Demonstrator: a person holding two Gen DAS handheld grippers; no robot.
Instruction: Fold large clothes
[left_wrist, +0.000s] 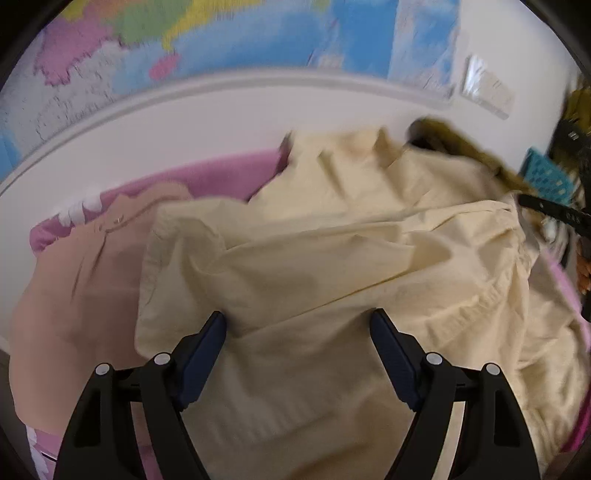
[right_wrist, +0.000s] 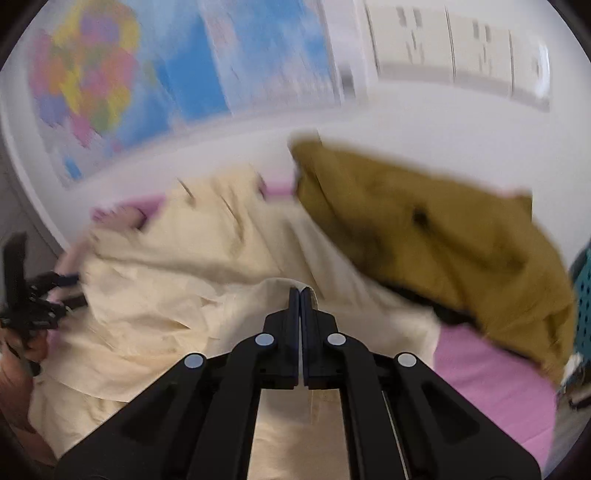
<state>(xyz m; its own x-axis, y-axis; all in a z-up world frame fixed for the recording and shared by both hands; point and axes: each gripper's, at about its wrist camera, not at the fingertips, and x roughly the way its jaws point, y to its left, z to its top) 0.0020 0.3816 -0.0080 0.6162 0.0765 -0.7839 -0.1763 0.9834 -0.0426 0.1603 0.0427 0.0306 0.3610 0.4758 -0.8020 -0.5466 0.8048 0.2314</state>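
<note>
A large cream-yellow garment (left_wrist: 325, 258) lies crumpled on a pink-covered surface (left_wrist: 229, 173). My left gripper (left_wrist: 297, 321) is open just above it, one finger on each side of a raised fold, not closed on it. In the right wrist view the same cream garment (right_wrist: 177, 280) spreads across the middle. My right gripper (right_wrist: 300, 293) is shut on an edge of the cream garment, with a bit of cloth showing at the fingertips. The left gripper (right_wrist: 40, 295) shows at the left edge of that view.
A mustard-yellow garment (right_wrist: 436, 225) lies to the right on the pink cover (right_wrist: 487, 373). A peach garment (left_wrist: 81, 280) lies to the left. A teal perforated basket (left_wrist: 546, 177) stands at the right. A white wall with a map poster (left_wrist: 221, 40) is behind.
</note>
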